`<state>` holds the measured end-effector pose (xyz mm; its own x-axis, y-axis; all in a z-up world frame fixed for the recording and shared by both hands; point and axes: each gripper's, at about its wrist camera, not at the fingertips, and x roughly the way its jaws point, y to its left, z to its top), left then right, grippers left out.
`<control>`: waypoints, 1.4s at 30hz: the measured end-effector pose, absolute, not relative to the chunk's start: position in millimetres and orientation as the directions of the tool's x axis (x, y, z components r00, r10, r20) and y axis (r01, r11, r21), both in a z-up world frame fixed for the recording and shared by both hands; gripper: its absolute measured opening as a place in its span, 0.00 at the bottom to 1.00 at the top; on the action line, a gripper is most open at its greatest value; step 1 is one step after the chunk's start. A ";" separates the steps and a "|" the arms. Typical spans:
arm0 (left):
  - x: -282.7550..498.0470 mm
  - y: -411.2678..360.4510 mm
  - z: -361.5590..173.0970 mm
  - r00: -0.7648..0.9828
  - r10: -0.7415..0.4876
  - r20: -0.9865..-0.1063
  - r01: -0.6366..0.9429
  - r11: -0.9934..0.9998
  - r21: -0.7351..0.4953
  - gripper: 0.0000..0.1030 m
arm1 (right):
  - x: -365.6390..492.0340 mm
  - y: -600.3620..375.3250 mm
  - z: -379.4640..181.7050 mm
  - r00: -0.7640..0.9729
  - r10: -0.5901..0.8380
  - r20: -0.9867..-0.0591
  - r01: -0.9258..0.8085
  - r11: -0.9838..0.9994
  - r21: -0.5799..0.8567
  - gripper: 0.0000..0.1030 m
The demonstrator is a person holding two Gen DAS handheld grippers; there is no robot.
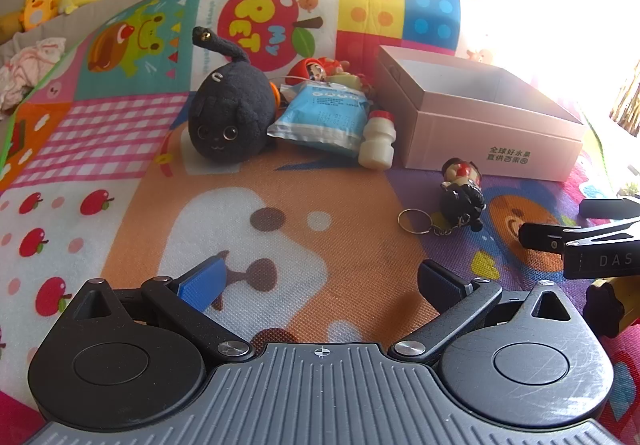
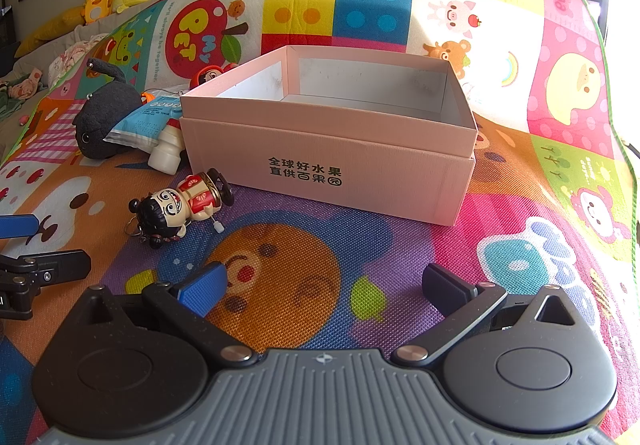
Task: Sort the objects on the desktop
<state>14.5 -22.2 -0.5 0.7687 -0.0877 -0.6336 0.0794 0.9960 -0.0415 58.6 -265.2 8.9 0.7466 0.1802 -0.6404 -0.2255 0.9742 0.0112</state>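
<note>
Both hand-held tools are hovering over the colourful cartoon play mat [image 2: 360, 253], tilted downward. The left gripper [image 1: 320, 285] is standing wide with nothing between its fingers; ahead of it a black plush cat [image 1: 230, 113], a pale blue sealed packet [image 1: 324, 117] and a small white plastic bottle [image 1: 378, 141] are lying together. The right gripper [image 2: 324, 285] is gaping too, holding nothing. Straight ahead of it the open pink cardboard box [image 2: 328, 149] is sitting, seemingly empty; ahead to its left a black-haired doll keychain [image 2: 180, 207] is lying.
</note>
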 end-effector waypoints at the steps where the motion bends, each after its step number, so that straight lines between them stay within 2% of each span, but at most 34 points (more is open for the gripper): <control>1: 14.4 -22.3 -0.5 0.769 -0.088 -0.634 0.079 0.996 -0.041 1.00 | 58.6 -265.2 8.9 0.747 0.180 -0.640 -0.225 0.974 0.011 1.00; 21: 14.2 -22.2 -0.9 0.769 -0.087 -0.634 0.079 0.996 -0.041 1.00 | 58.4 -265.1 8.7 0.746 0.180 -0.641 -0.225 0.974 0.012 1.00; 42: 3.1 -26.7 -0.7 0.762 -0.034 -0.647 0.031 0.999 -0.016 1.00 | 58.7 -265.3 8.9 0.746 0.181 -0.641 -0.224 0.974 0.014 1.00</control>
